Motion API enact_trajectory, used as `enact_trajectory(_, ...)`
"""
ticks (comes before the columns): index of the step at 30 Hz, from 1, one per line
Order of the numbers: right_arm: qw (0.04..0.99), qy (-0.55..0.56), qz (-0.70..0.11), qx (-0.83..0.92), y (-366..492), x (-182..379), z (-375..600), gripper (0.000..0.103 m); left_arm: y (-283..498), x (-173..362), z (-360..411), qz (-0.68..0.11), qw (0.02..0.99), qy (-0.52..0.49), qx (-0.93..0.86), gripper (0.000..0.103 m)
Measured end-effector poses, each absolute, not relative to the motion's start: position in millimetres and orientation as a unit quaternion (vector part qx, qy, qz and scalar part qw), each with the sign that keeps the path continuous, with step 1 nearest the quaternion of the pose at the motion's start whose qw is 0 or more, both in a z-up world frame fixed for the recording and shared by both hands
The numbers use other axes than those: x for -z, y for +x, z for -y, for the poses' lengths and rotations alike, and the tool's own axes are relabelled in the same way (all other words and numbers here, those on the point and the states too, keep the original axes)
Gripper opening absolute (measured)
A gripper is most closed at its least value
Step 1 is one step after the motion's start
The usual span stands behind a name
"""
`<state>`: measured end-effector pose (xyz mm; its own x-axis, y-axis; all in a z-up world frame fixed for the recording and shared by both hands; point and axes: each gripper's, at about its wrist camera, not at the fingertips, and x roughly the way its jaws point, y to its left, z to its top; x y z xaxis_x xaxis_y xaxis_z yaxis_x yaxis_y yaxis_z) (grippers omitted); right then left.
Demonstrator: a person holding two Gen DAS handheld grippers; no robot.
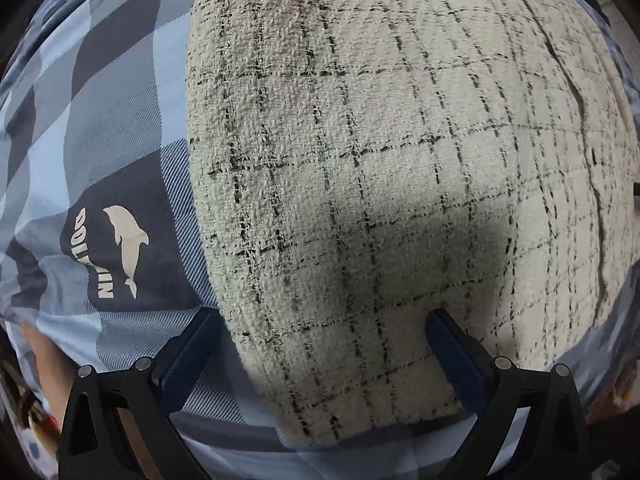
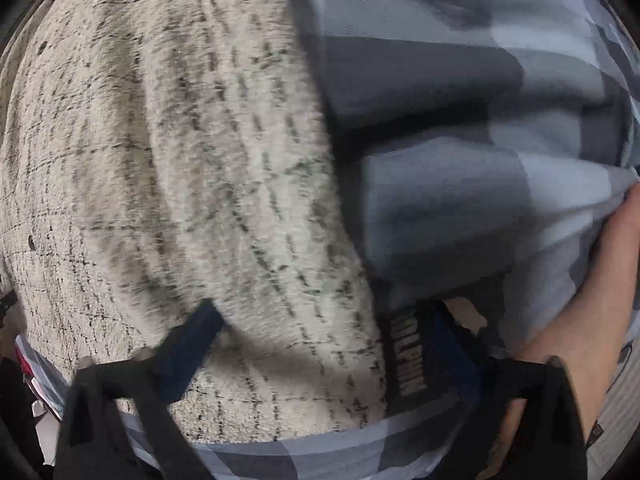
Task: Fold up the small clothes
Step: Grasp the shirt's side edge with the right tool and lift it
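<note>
A cream garment (image 1: 400, 160) with thin black check lines lies on a blue and grey plaid cloth (image 1: 100, 120) that carries a white dolphin logo (image 1: 126, 244). My left gripper (image 1: 324, 320) is open, its fingers astride the near edge of the cream garment. In the right wrist view the cream garment (image 2: 180, 160) fills the left and the plaid cloth (image 2: 480, 140) is bunched up on the right. My right gripper (image 2: 320, 316) is open over the garment's near edge, beside the logo patch (image 2: 404, 356). The right view is blurred.
A bare forearm (image 2: 580, 300) lies at the right edge of the right wrist view, against the plaid cloth. The plaid cloth surrounds the cream garment on all visible sides.
</note>
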<state>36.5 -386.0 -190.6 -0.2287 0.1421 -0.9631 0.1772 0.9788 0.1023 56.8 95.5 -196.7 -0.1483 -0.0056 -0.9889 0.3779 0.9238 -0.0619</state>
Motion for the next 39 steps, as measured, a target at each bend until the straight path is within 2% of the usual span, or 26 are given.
enact_trajectory(1,0.616,0.098,-0.781,0.005,37,190,383,0.066,55,199,-95,-0.745,0.639,0.121,0.150,0.097)
enact_trajectory(2,0.621,0.092,-0.778,-0.004,38,185,379,0.041,57,197,-95,-0.746,0.639,0.110,0.156,0.084)
enact_trajectory(3,0.626,0.084,-0.775,-0.014,39,179,374,0.029,59,194,-95,-0.745,0.639,0.102,0.160,0.069)
enact_trajectory(4,0.632,0.077,-0.770,-0.028,39,172,369,0.007,64,188,-93,-0.743,0.641,0.103,0.162,0.058)
enact_trajectory(5,0.639,0.069,-0.765,-0.038,38,166,364,0.007,66,184,-91,-0.739,0.645,0.108,0.163,0.033)
enact_trajectory(6,0.648,0.051,-0.759,-0.040,37,159,359,0.007,67,180,-87,-0.737,0.647,0.111,0.161,0.017)
enact_trajectory(8,0.659,0.030,-0.749,-0.055,29,143,349,0.006,63,172,-88,-0.734,0.651,0.115,0.155,0.010)
enact_trajectory(16,0.711,0.022,-0.700,-0.061,11,72,356,0.004,29,128,-87,-0.726,0.658,0.112,0.164,0.006)
enact_trajectory(22,0.677,0.001,-0.730,-0.097,-44,52,334,0.004,-13,118,-89,-0.757,0.614,0.136,0.177,0.006)
enact_trajectory(27,0.623,-0.021,-0.778,-0.073,-86,80,346,0.003,-62,132,-101,-0.795,0.552,0.161,0.195,0.006)
enact_trajectory(32,0.581,-0.011,-0.811,-0.066,-128,96,361,0.003,-101,110,-101,-0.801,0.514,0.160,0.262,0.006)
enact_trajectory(34,0.571,0.011,-0.818,-0.071,-138,97,366,0.003,-93,93,-108,-0.803,0.524,0.126,0.256,0.006)
enact_trajectory(37,0.610,0.076,-0.778,-0.126,-135,54,385,0.004,-76,53,-118,-0.773,0.559,0.041,0.298,0.006)
enact_trajectory(39,0.631,0.116,-0.754,-0.143,-137,33,404,0.004,-70,53,-114,-0.769,0.558,0.033,0.309,0.005)
